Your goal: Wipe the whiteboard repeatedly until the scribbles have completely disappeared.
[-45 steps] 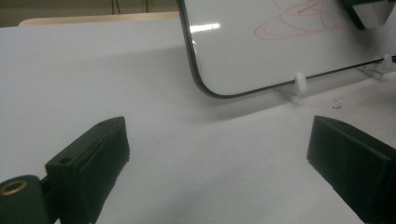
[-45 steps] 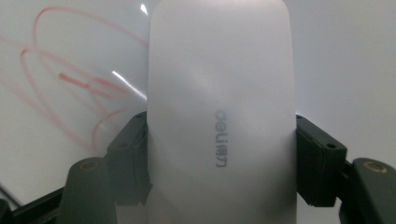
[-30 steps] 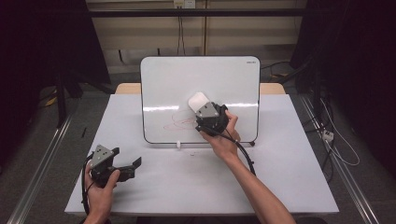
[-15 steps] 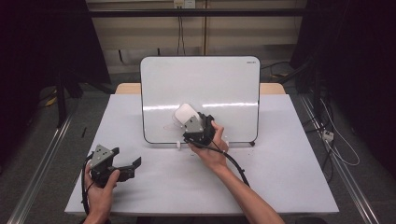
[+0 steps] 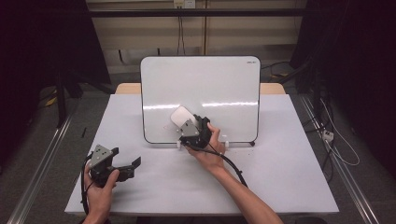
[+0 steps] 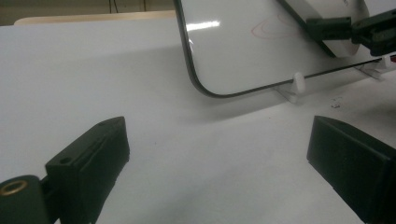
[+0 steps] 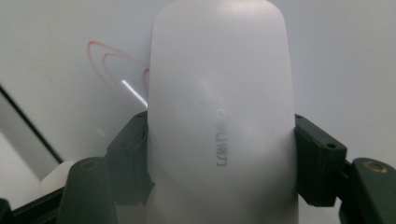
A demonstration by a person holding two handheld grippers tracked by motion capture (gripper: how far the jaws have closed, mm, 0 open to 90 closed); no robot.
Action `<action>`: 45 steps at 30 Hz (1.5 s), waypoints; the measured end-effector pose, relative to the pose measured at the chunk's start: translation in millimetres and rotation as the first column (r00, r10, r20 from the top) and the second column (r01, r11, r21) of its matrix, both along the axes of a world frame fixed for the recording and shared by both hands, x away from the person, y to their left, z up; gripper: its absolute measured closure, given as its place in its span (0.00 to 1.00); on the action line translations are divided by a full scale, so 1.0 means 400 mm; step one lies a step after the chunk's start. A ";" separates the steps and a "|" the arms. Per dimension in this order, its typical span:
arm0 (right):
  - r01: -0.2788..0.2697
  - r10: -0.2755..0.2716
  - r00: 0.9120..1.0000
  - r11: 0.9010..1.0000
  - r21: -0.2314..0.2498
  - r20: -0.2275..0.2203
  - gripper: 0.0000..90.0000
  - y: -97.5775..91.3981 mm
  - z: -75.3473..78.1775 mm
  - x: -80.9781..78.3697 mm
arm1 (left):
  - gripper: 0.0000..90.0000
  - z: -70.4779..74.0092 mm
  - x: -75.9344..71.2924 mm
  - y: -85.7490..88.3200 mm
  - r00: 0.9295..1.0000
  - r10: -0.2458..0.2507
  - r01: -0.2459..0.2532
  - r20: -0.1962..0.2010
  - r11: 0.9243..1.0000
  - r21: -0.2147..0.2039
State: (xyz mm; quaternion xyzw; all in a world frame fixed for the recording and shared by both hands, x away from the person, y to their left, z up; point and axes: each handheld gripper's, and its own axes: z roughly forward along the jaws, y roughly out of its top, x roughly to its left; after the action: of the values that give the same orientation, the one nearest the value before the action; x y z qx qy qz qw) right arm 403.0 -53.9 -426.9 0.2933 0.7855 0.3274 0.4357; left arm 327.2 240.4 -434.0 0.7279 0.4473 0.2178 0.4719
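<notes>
You're mid-wipe: right gripper (image 5: 186, 122) is clamped on the eraser (image 7: 222, 116), pressed low-left on the whiteboard (image 5: 210, 84). Next, drag it over the red marks (image 7: 116, 63). Left gripper (image 6: 219, 154) idles, jaws wide, holding nothing.

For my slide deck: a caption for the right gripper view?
Right gripper clamps a white eraser against the whiteboard, beside red marks.

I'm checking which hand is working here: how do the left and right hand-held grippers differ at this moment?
The right hand-held gripper is shut on the white eraser; the left hand-held gripper is open, with nothing between its jaws. The right one is up at the whiteboard, beside faint red marks; the left one sits low over the table, away from the board. Both have black jaws and are hand-held.
</notes>
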 end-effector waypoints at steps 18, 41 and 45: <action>0.096 -0.098 0.995 0.992 0.084 0.024 0.35 -0.048 0.067 0.055 | 0.06 -0.001 -0.001 -0.004 1.000 0.005 -0.005 0.001 1.000 -0.010; -0.045 0.047 0.998 0.998 -0.038 0.039 0.35 0.127 -0.015 0.007 | 0.06 -0.001 0.000 -0.008 1.000 -0.010 0.010 -0.003 1.000 0.011; -0.080 0.083 0.996 0.995 -0.063 0.035 0.35 0.128 -0.017 0.005 | 0.06 -0.002 -0.001 -0.010 1.000 -0.011 0.011 -0.001 1.000 0.003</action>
State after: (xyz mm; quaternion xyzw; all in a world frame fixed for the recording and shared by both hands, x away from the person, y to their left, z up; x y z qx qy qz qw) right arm 404.9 -2.7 -433.8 0.2412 0.7982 0.3258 0.4456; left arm 326.9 236.4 -434.7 0.7309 0.4434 0.2157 0.4719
